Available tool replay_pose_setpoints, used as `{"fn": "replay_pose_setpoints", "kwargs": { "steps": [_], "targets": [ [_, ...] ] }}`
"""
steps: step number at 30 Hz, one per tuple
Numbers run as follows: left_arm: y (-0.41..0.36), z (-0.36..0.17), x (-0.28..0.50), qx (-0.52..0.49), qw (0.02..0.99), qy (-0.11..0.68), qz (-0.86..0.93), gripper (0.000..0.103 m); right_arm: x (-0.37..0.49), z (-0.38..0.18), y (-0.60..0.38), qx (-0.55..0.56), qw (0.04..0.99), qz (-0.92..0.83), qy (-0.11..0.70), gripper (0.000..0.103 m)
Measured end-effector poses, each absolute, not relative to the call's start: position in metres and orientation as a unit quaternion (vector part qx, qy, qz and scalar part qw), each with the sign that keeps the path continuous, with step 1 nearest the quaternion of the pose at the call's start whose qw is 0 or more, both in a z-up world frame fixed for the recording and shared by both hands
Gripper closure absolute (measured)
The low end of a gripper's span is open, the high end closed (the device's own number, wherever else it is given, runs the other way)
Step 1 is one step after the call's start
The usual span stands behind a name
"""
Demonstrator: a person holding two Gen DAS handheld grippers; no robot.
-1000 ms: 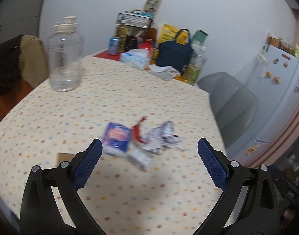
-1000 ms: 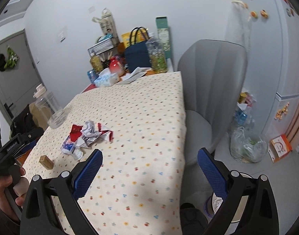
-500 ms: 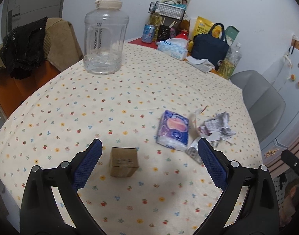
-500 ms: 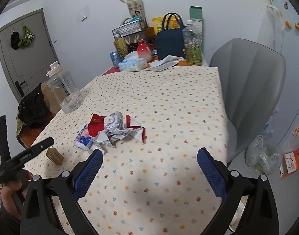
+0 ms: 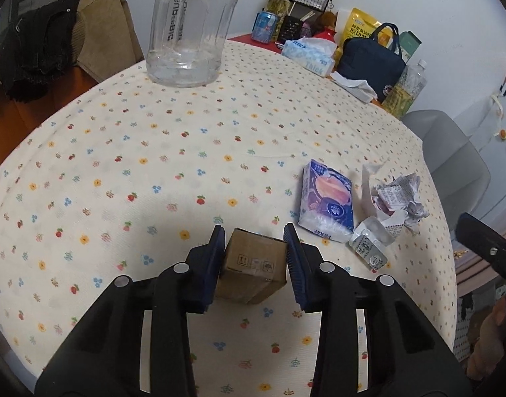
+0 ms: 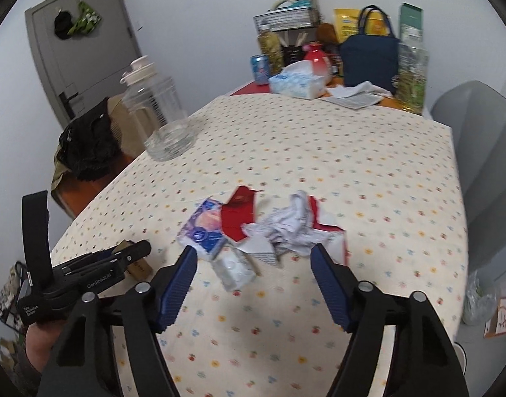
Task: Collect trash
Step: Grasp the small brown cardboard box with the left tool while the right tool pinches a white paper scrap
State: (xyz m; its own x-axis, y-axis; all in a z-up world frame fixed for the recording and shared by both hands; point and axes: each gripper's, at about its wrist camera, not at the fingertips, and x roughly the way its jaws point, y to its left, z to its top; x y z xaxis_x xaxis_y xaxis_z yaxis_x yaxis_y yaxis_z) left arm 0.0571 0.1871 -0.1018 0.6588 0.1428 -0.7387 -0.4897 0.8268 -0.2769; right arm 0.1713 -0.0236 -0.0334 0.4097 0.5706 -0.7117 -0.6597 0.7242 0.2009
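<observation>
Left wrist view
Progress: early by my reading; nothing looks collected, all the trash lies on the table [image 5: 173, 152].
Left gripper [image 5: 254, 264]: jaws closing around the box [image 5: 253, 269]; the pads look to be touching or nearly touching its sides, the box resting on the cloth.
Other trash: tissue pack [image 5: 327, 205] and crumpled paper [image 5: 398, 198], to the right of the box.

Right wrist view
Right gripper [image 6: 253, 284]: jaws closing, roughly half spread, empty; a blister pack [image 6: 234, 269] and the paper [image 6: 289, 228] lie just ahead, between the fingers' lines.
Left: box, tissue pack [image 6: 203, 228], red wrapper [image 6: 238, 213], paper.
</observation>
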Motion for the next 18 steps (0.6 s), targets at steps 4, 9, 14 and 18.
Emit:
{"fn": "replay_pose_setpoints", "kwargs": {
  "steps": [4, 9, 14, 18],
  "targets": [
    [0.197, -0.092, 0.052, -0.238, 0.884, 0.357, 0.186, 0.066, 0.170, -0.037, 0.008, -0.081, 0.827, 0.381, 0.405, 0.050],
    [0.211, -0.083, 0.045, -0.243, 0.887, 0.341, 0.194, 0.066, 0.175, -0.042, 0.032, -0.094, 0.820, 0.383, 0.414, 0.057],
    [0.222, -0.081, 0.039, -0.250, 0.888, 0.331, 0.200, 0.066, 0.180, -0.053, 0.055, -0.122, 0.820, 0.371, 0.419, 0.058],
    [0.226, -0.081, 0.036, -0.252, 0.887, 0.329, 0.203, 0.066, 0.185, -0.061, 0.068, -0.139, 0.823, 0.352, 0.422, 0.058]
  ]
}}
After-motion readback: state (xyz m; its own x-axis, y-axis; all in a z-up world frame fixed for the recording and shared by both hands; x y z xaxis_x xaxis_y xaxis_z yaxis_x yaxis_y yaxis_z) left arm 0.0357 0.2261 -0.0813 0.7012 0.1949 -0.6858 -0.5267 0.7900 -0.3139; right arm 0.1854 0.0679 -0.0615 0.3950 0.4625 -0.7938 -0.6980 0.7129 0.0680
